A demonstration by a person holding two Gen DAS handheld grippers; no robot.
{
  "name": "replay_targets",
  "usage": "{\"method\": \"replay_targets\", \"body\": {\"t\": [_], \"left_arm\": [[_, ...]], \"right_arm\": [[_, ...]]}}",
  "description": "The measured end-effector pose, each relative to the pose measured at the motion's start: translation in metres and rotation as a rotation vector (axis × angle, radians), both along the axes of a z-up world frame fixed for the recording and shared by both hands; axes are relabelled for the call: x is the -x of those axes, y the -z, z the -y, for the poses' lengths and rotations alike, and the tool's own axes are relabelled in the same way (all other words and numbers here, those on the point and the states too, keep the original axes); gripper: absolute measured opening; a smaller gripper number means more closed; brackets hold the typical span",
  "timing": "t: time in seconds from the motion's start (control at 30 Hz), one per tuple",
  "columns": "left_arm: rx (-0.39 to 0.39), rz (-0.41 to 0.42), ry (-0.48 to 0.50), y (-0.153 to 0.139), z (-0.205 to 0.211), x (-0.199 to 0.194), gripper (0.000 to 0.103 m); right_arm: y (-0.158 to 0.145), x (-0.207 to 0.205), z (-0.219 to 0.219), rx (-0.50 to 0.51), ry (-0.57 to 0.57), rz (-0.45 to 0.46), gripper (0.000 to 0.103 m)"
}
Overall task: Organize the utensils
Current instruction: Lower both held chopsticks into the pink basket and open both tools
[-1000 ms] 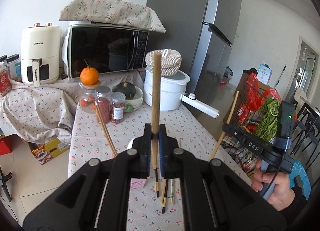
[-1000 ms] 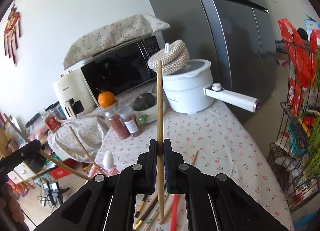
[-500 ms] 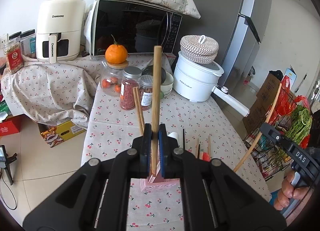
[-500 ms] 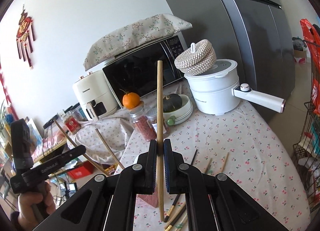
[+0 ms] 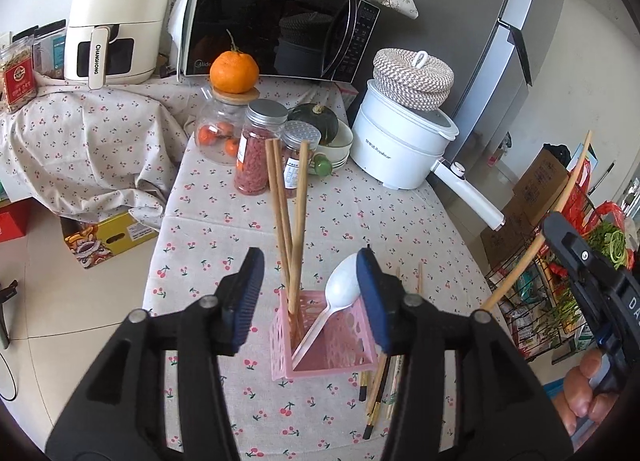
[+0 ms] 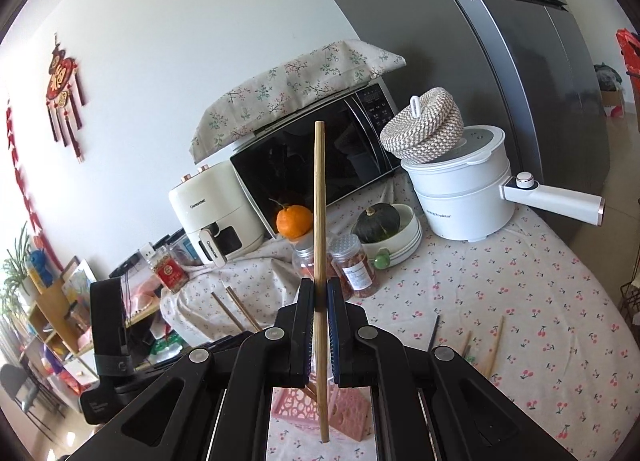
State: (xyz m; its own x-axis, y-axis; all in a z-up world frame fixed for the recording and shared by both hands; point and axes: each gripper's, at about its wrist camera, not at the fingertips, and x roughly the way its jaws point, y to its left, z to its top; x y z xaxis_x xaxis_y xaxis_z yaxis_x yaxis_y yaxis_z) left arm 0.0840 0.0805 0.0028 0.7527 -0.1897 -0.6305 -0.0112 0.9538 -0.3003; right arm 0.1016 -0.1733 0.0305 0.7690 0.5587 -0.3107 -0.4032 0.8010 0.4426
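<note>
A pink utensil holder [image 5: 320, 337] stands on the cherry-print table [image 5: 224, 229]. It holds three wooden chopsticks [image 5: 286, 221] and a white plastic spoon [image 5: 340, 295]. My left gripper [image 5: 310, 293] is open and empty just above the holder, jaws either side of it. My right gripper [image 6: 318, 293] is shut on an upright wooden chopstick [image 6: 319, 197], above the holder [image 6: 316, 411]. It also shows at the right of the left wrist view [image 5: 536, 245]. Several loose chopsticks [image 5: 380, 385] lie right of the holder.
At the back stand spice jars [image 5: 256, 149], a jar with an orange on top [image 5: 234, 71], a bowl with a squash [image 5: 320, 125], a white electric pot with a long handle [image 5: 404, 149], a microwave [image 5: 276, 17] and an air fryer [image 5: 116, 13]. A wire rack [image 5: 560, 301] stands right.
My left gripper has opened and let go of its chopstick, which now stands in the pink holder with two others. My right gripper still holds its chopstick and has moved nearer the holder.
</note>
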Motion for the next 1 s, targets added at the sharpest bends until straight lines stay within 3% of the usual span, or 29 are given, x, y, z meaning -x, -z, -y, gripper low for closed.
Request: {"method": "replay_targets", "body": {"t": [0.13,0.37,0.77,0.87,1.0], "left_arm": [[0.006,-0.010,-0.015,0.001,-0.007,0.009,0.080],[-0.002,-0.075,-0.015,0.016,-0.023,0.017,0.081],[-0.049,-0.129,-0.003,0.031,-0.033,0.024,0.081],[-0.048,-0.140,0.005,0.031,-0.030,0.024,0.081],[-0.061,-0.154,0.034,0.033,-0.022,0.026,0.083]], "right_arm": [[-0.001,-0.003,-0.013,-0.001,0.001,0.037,0.007],[0.002,-0.009,-0.041,0.030,0.012,0.068,0.007],[0.041,-0.039,-0.058,0.081,0.035,-0.065,0.009],[0.048,-0.048,-0.051,0.019,-0.003,-0.158,0.017],[0.046,-0.044,-0.033,-0.048,-0.001,-0.178,0.048]]}}
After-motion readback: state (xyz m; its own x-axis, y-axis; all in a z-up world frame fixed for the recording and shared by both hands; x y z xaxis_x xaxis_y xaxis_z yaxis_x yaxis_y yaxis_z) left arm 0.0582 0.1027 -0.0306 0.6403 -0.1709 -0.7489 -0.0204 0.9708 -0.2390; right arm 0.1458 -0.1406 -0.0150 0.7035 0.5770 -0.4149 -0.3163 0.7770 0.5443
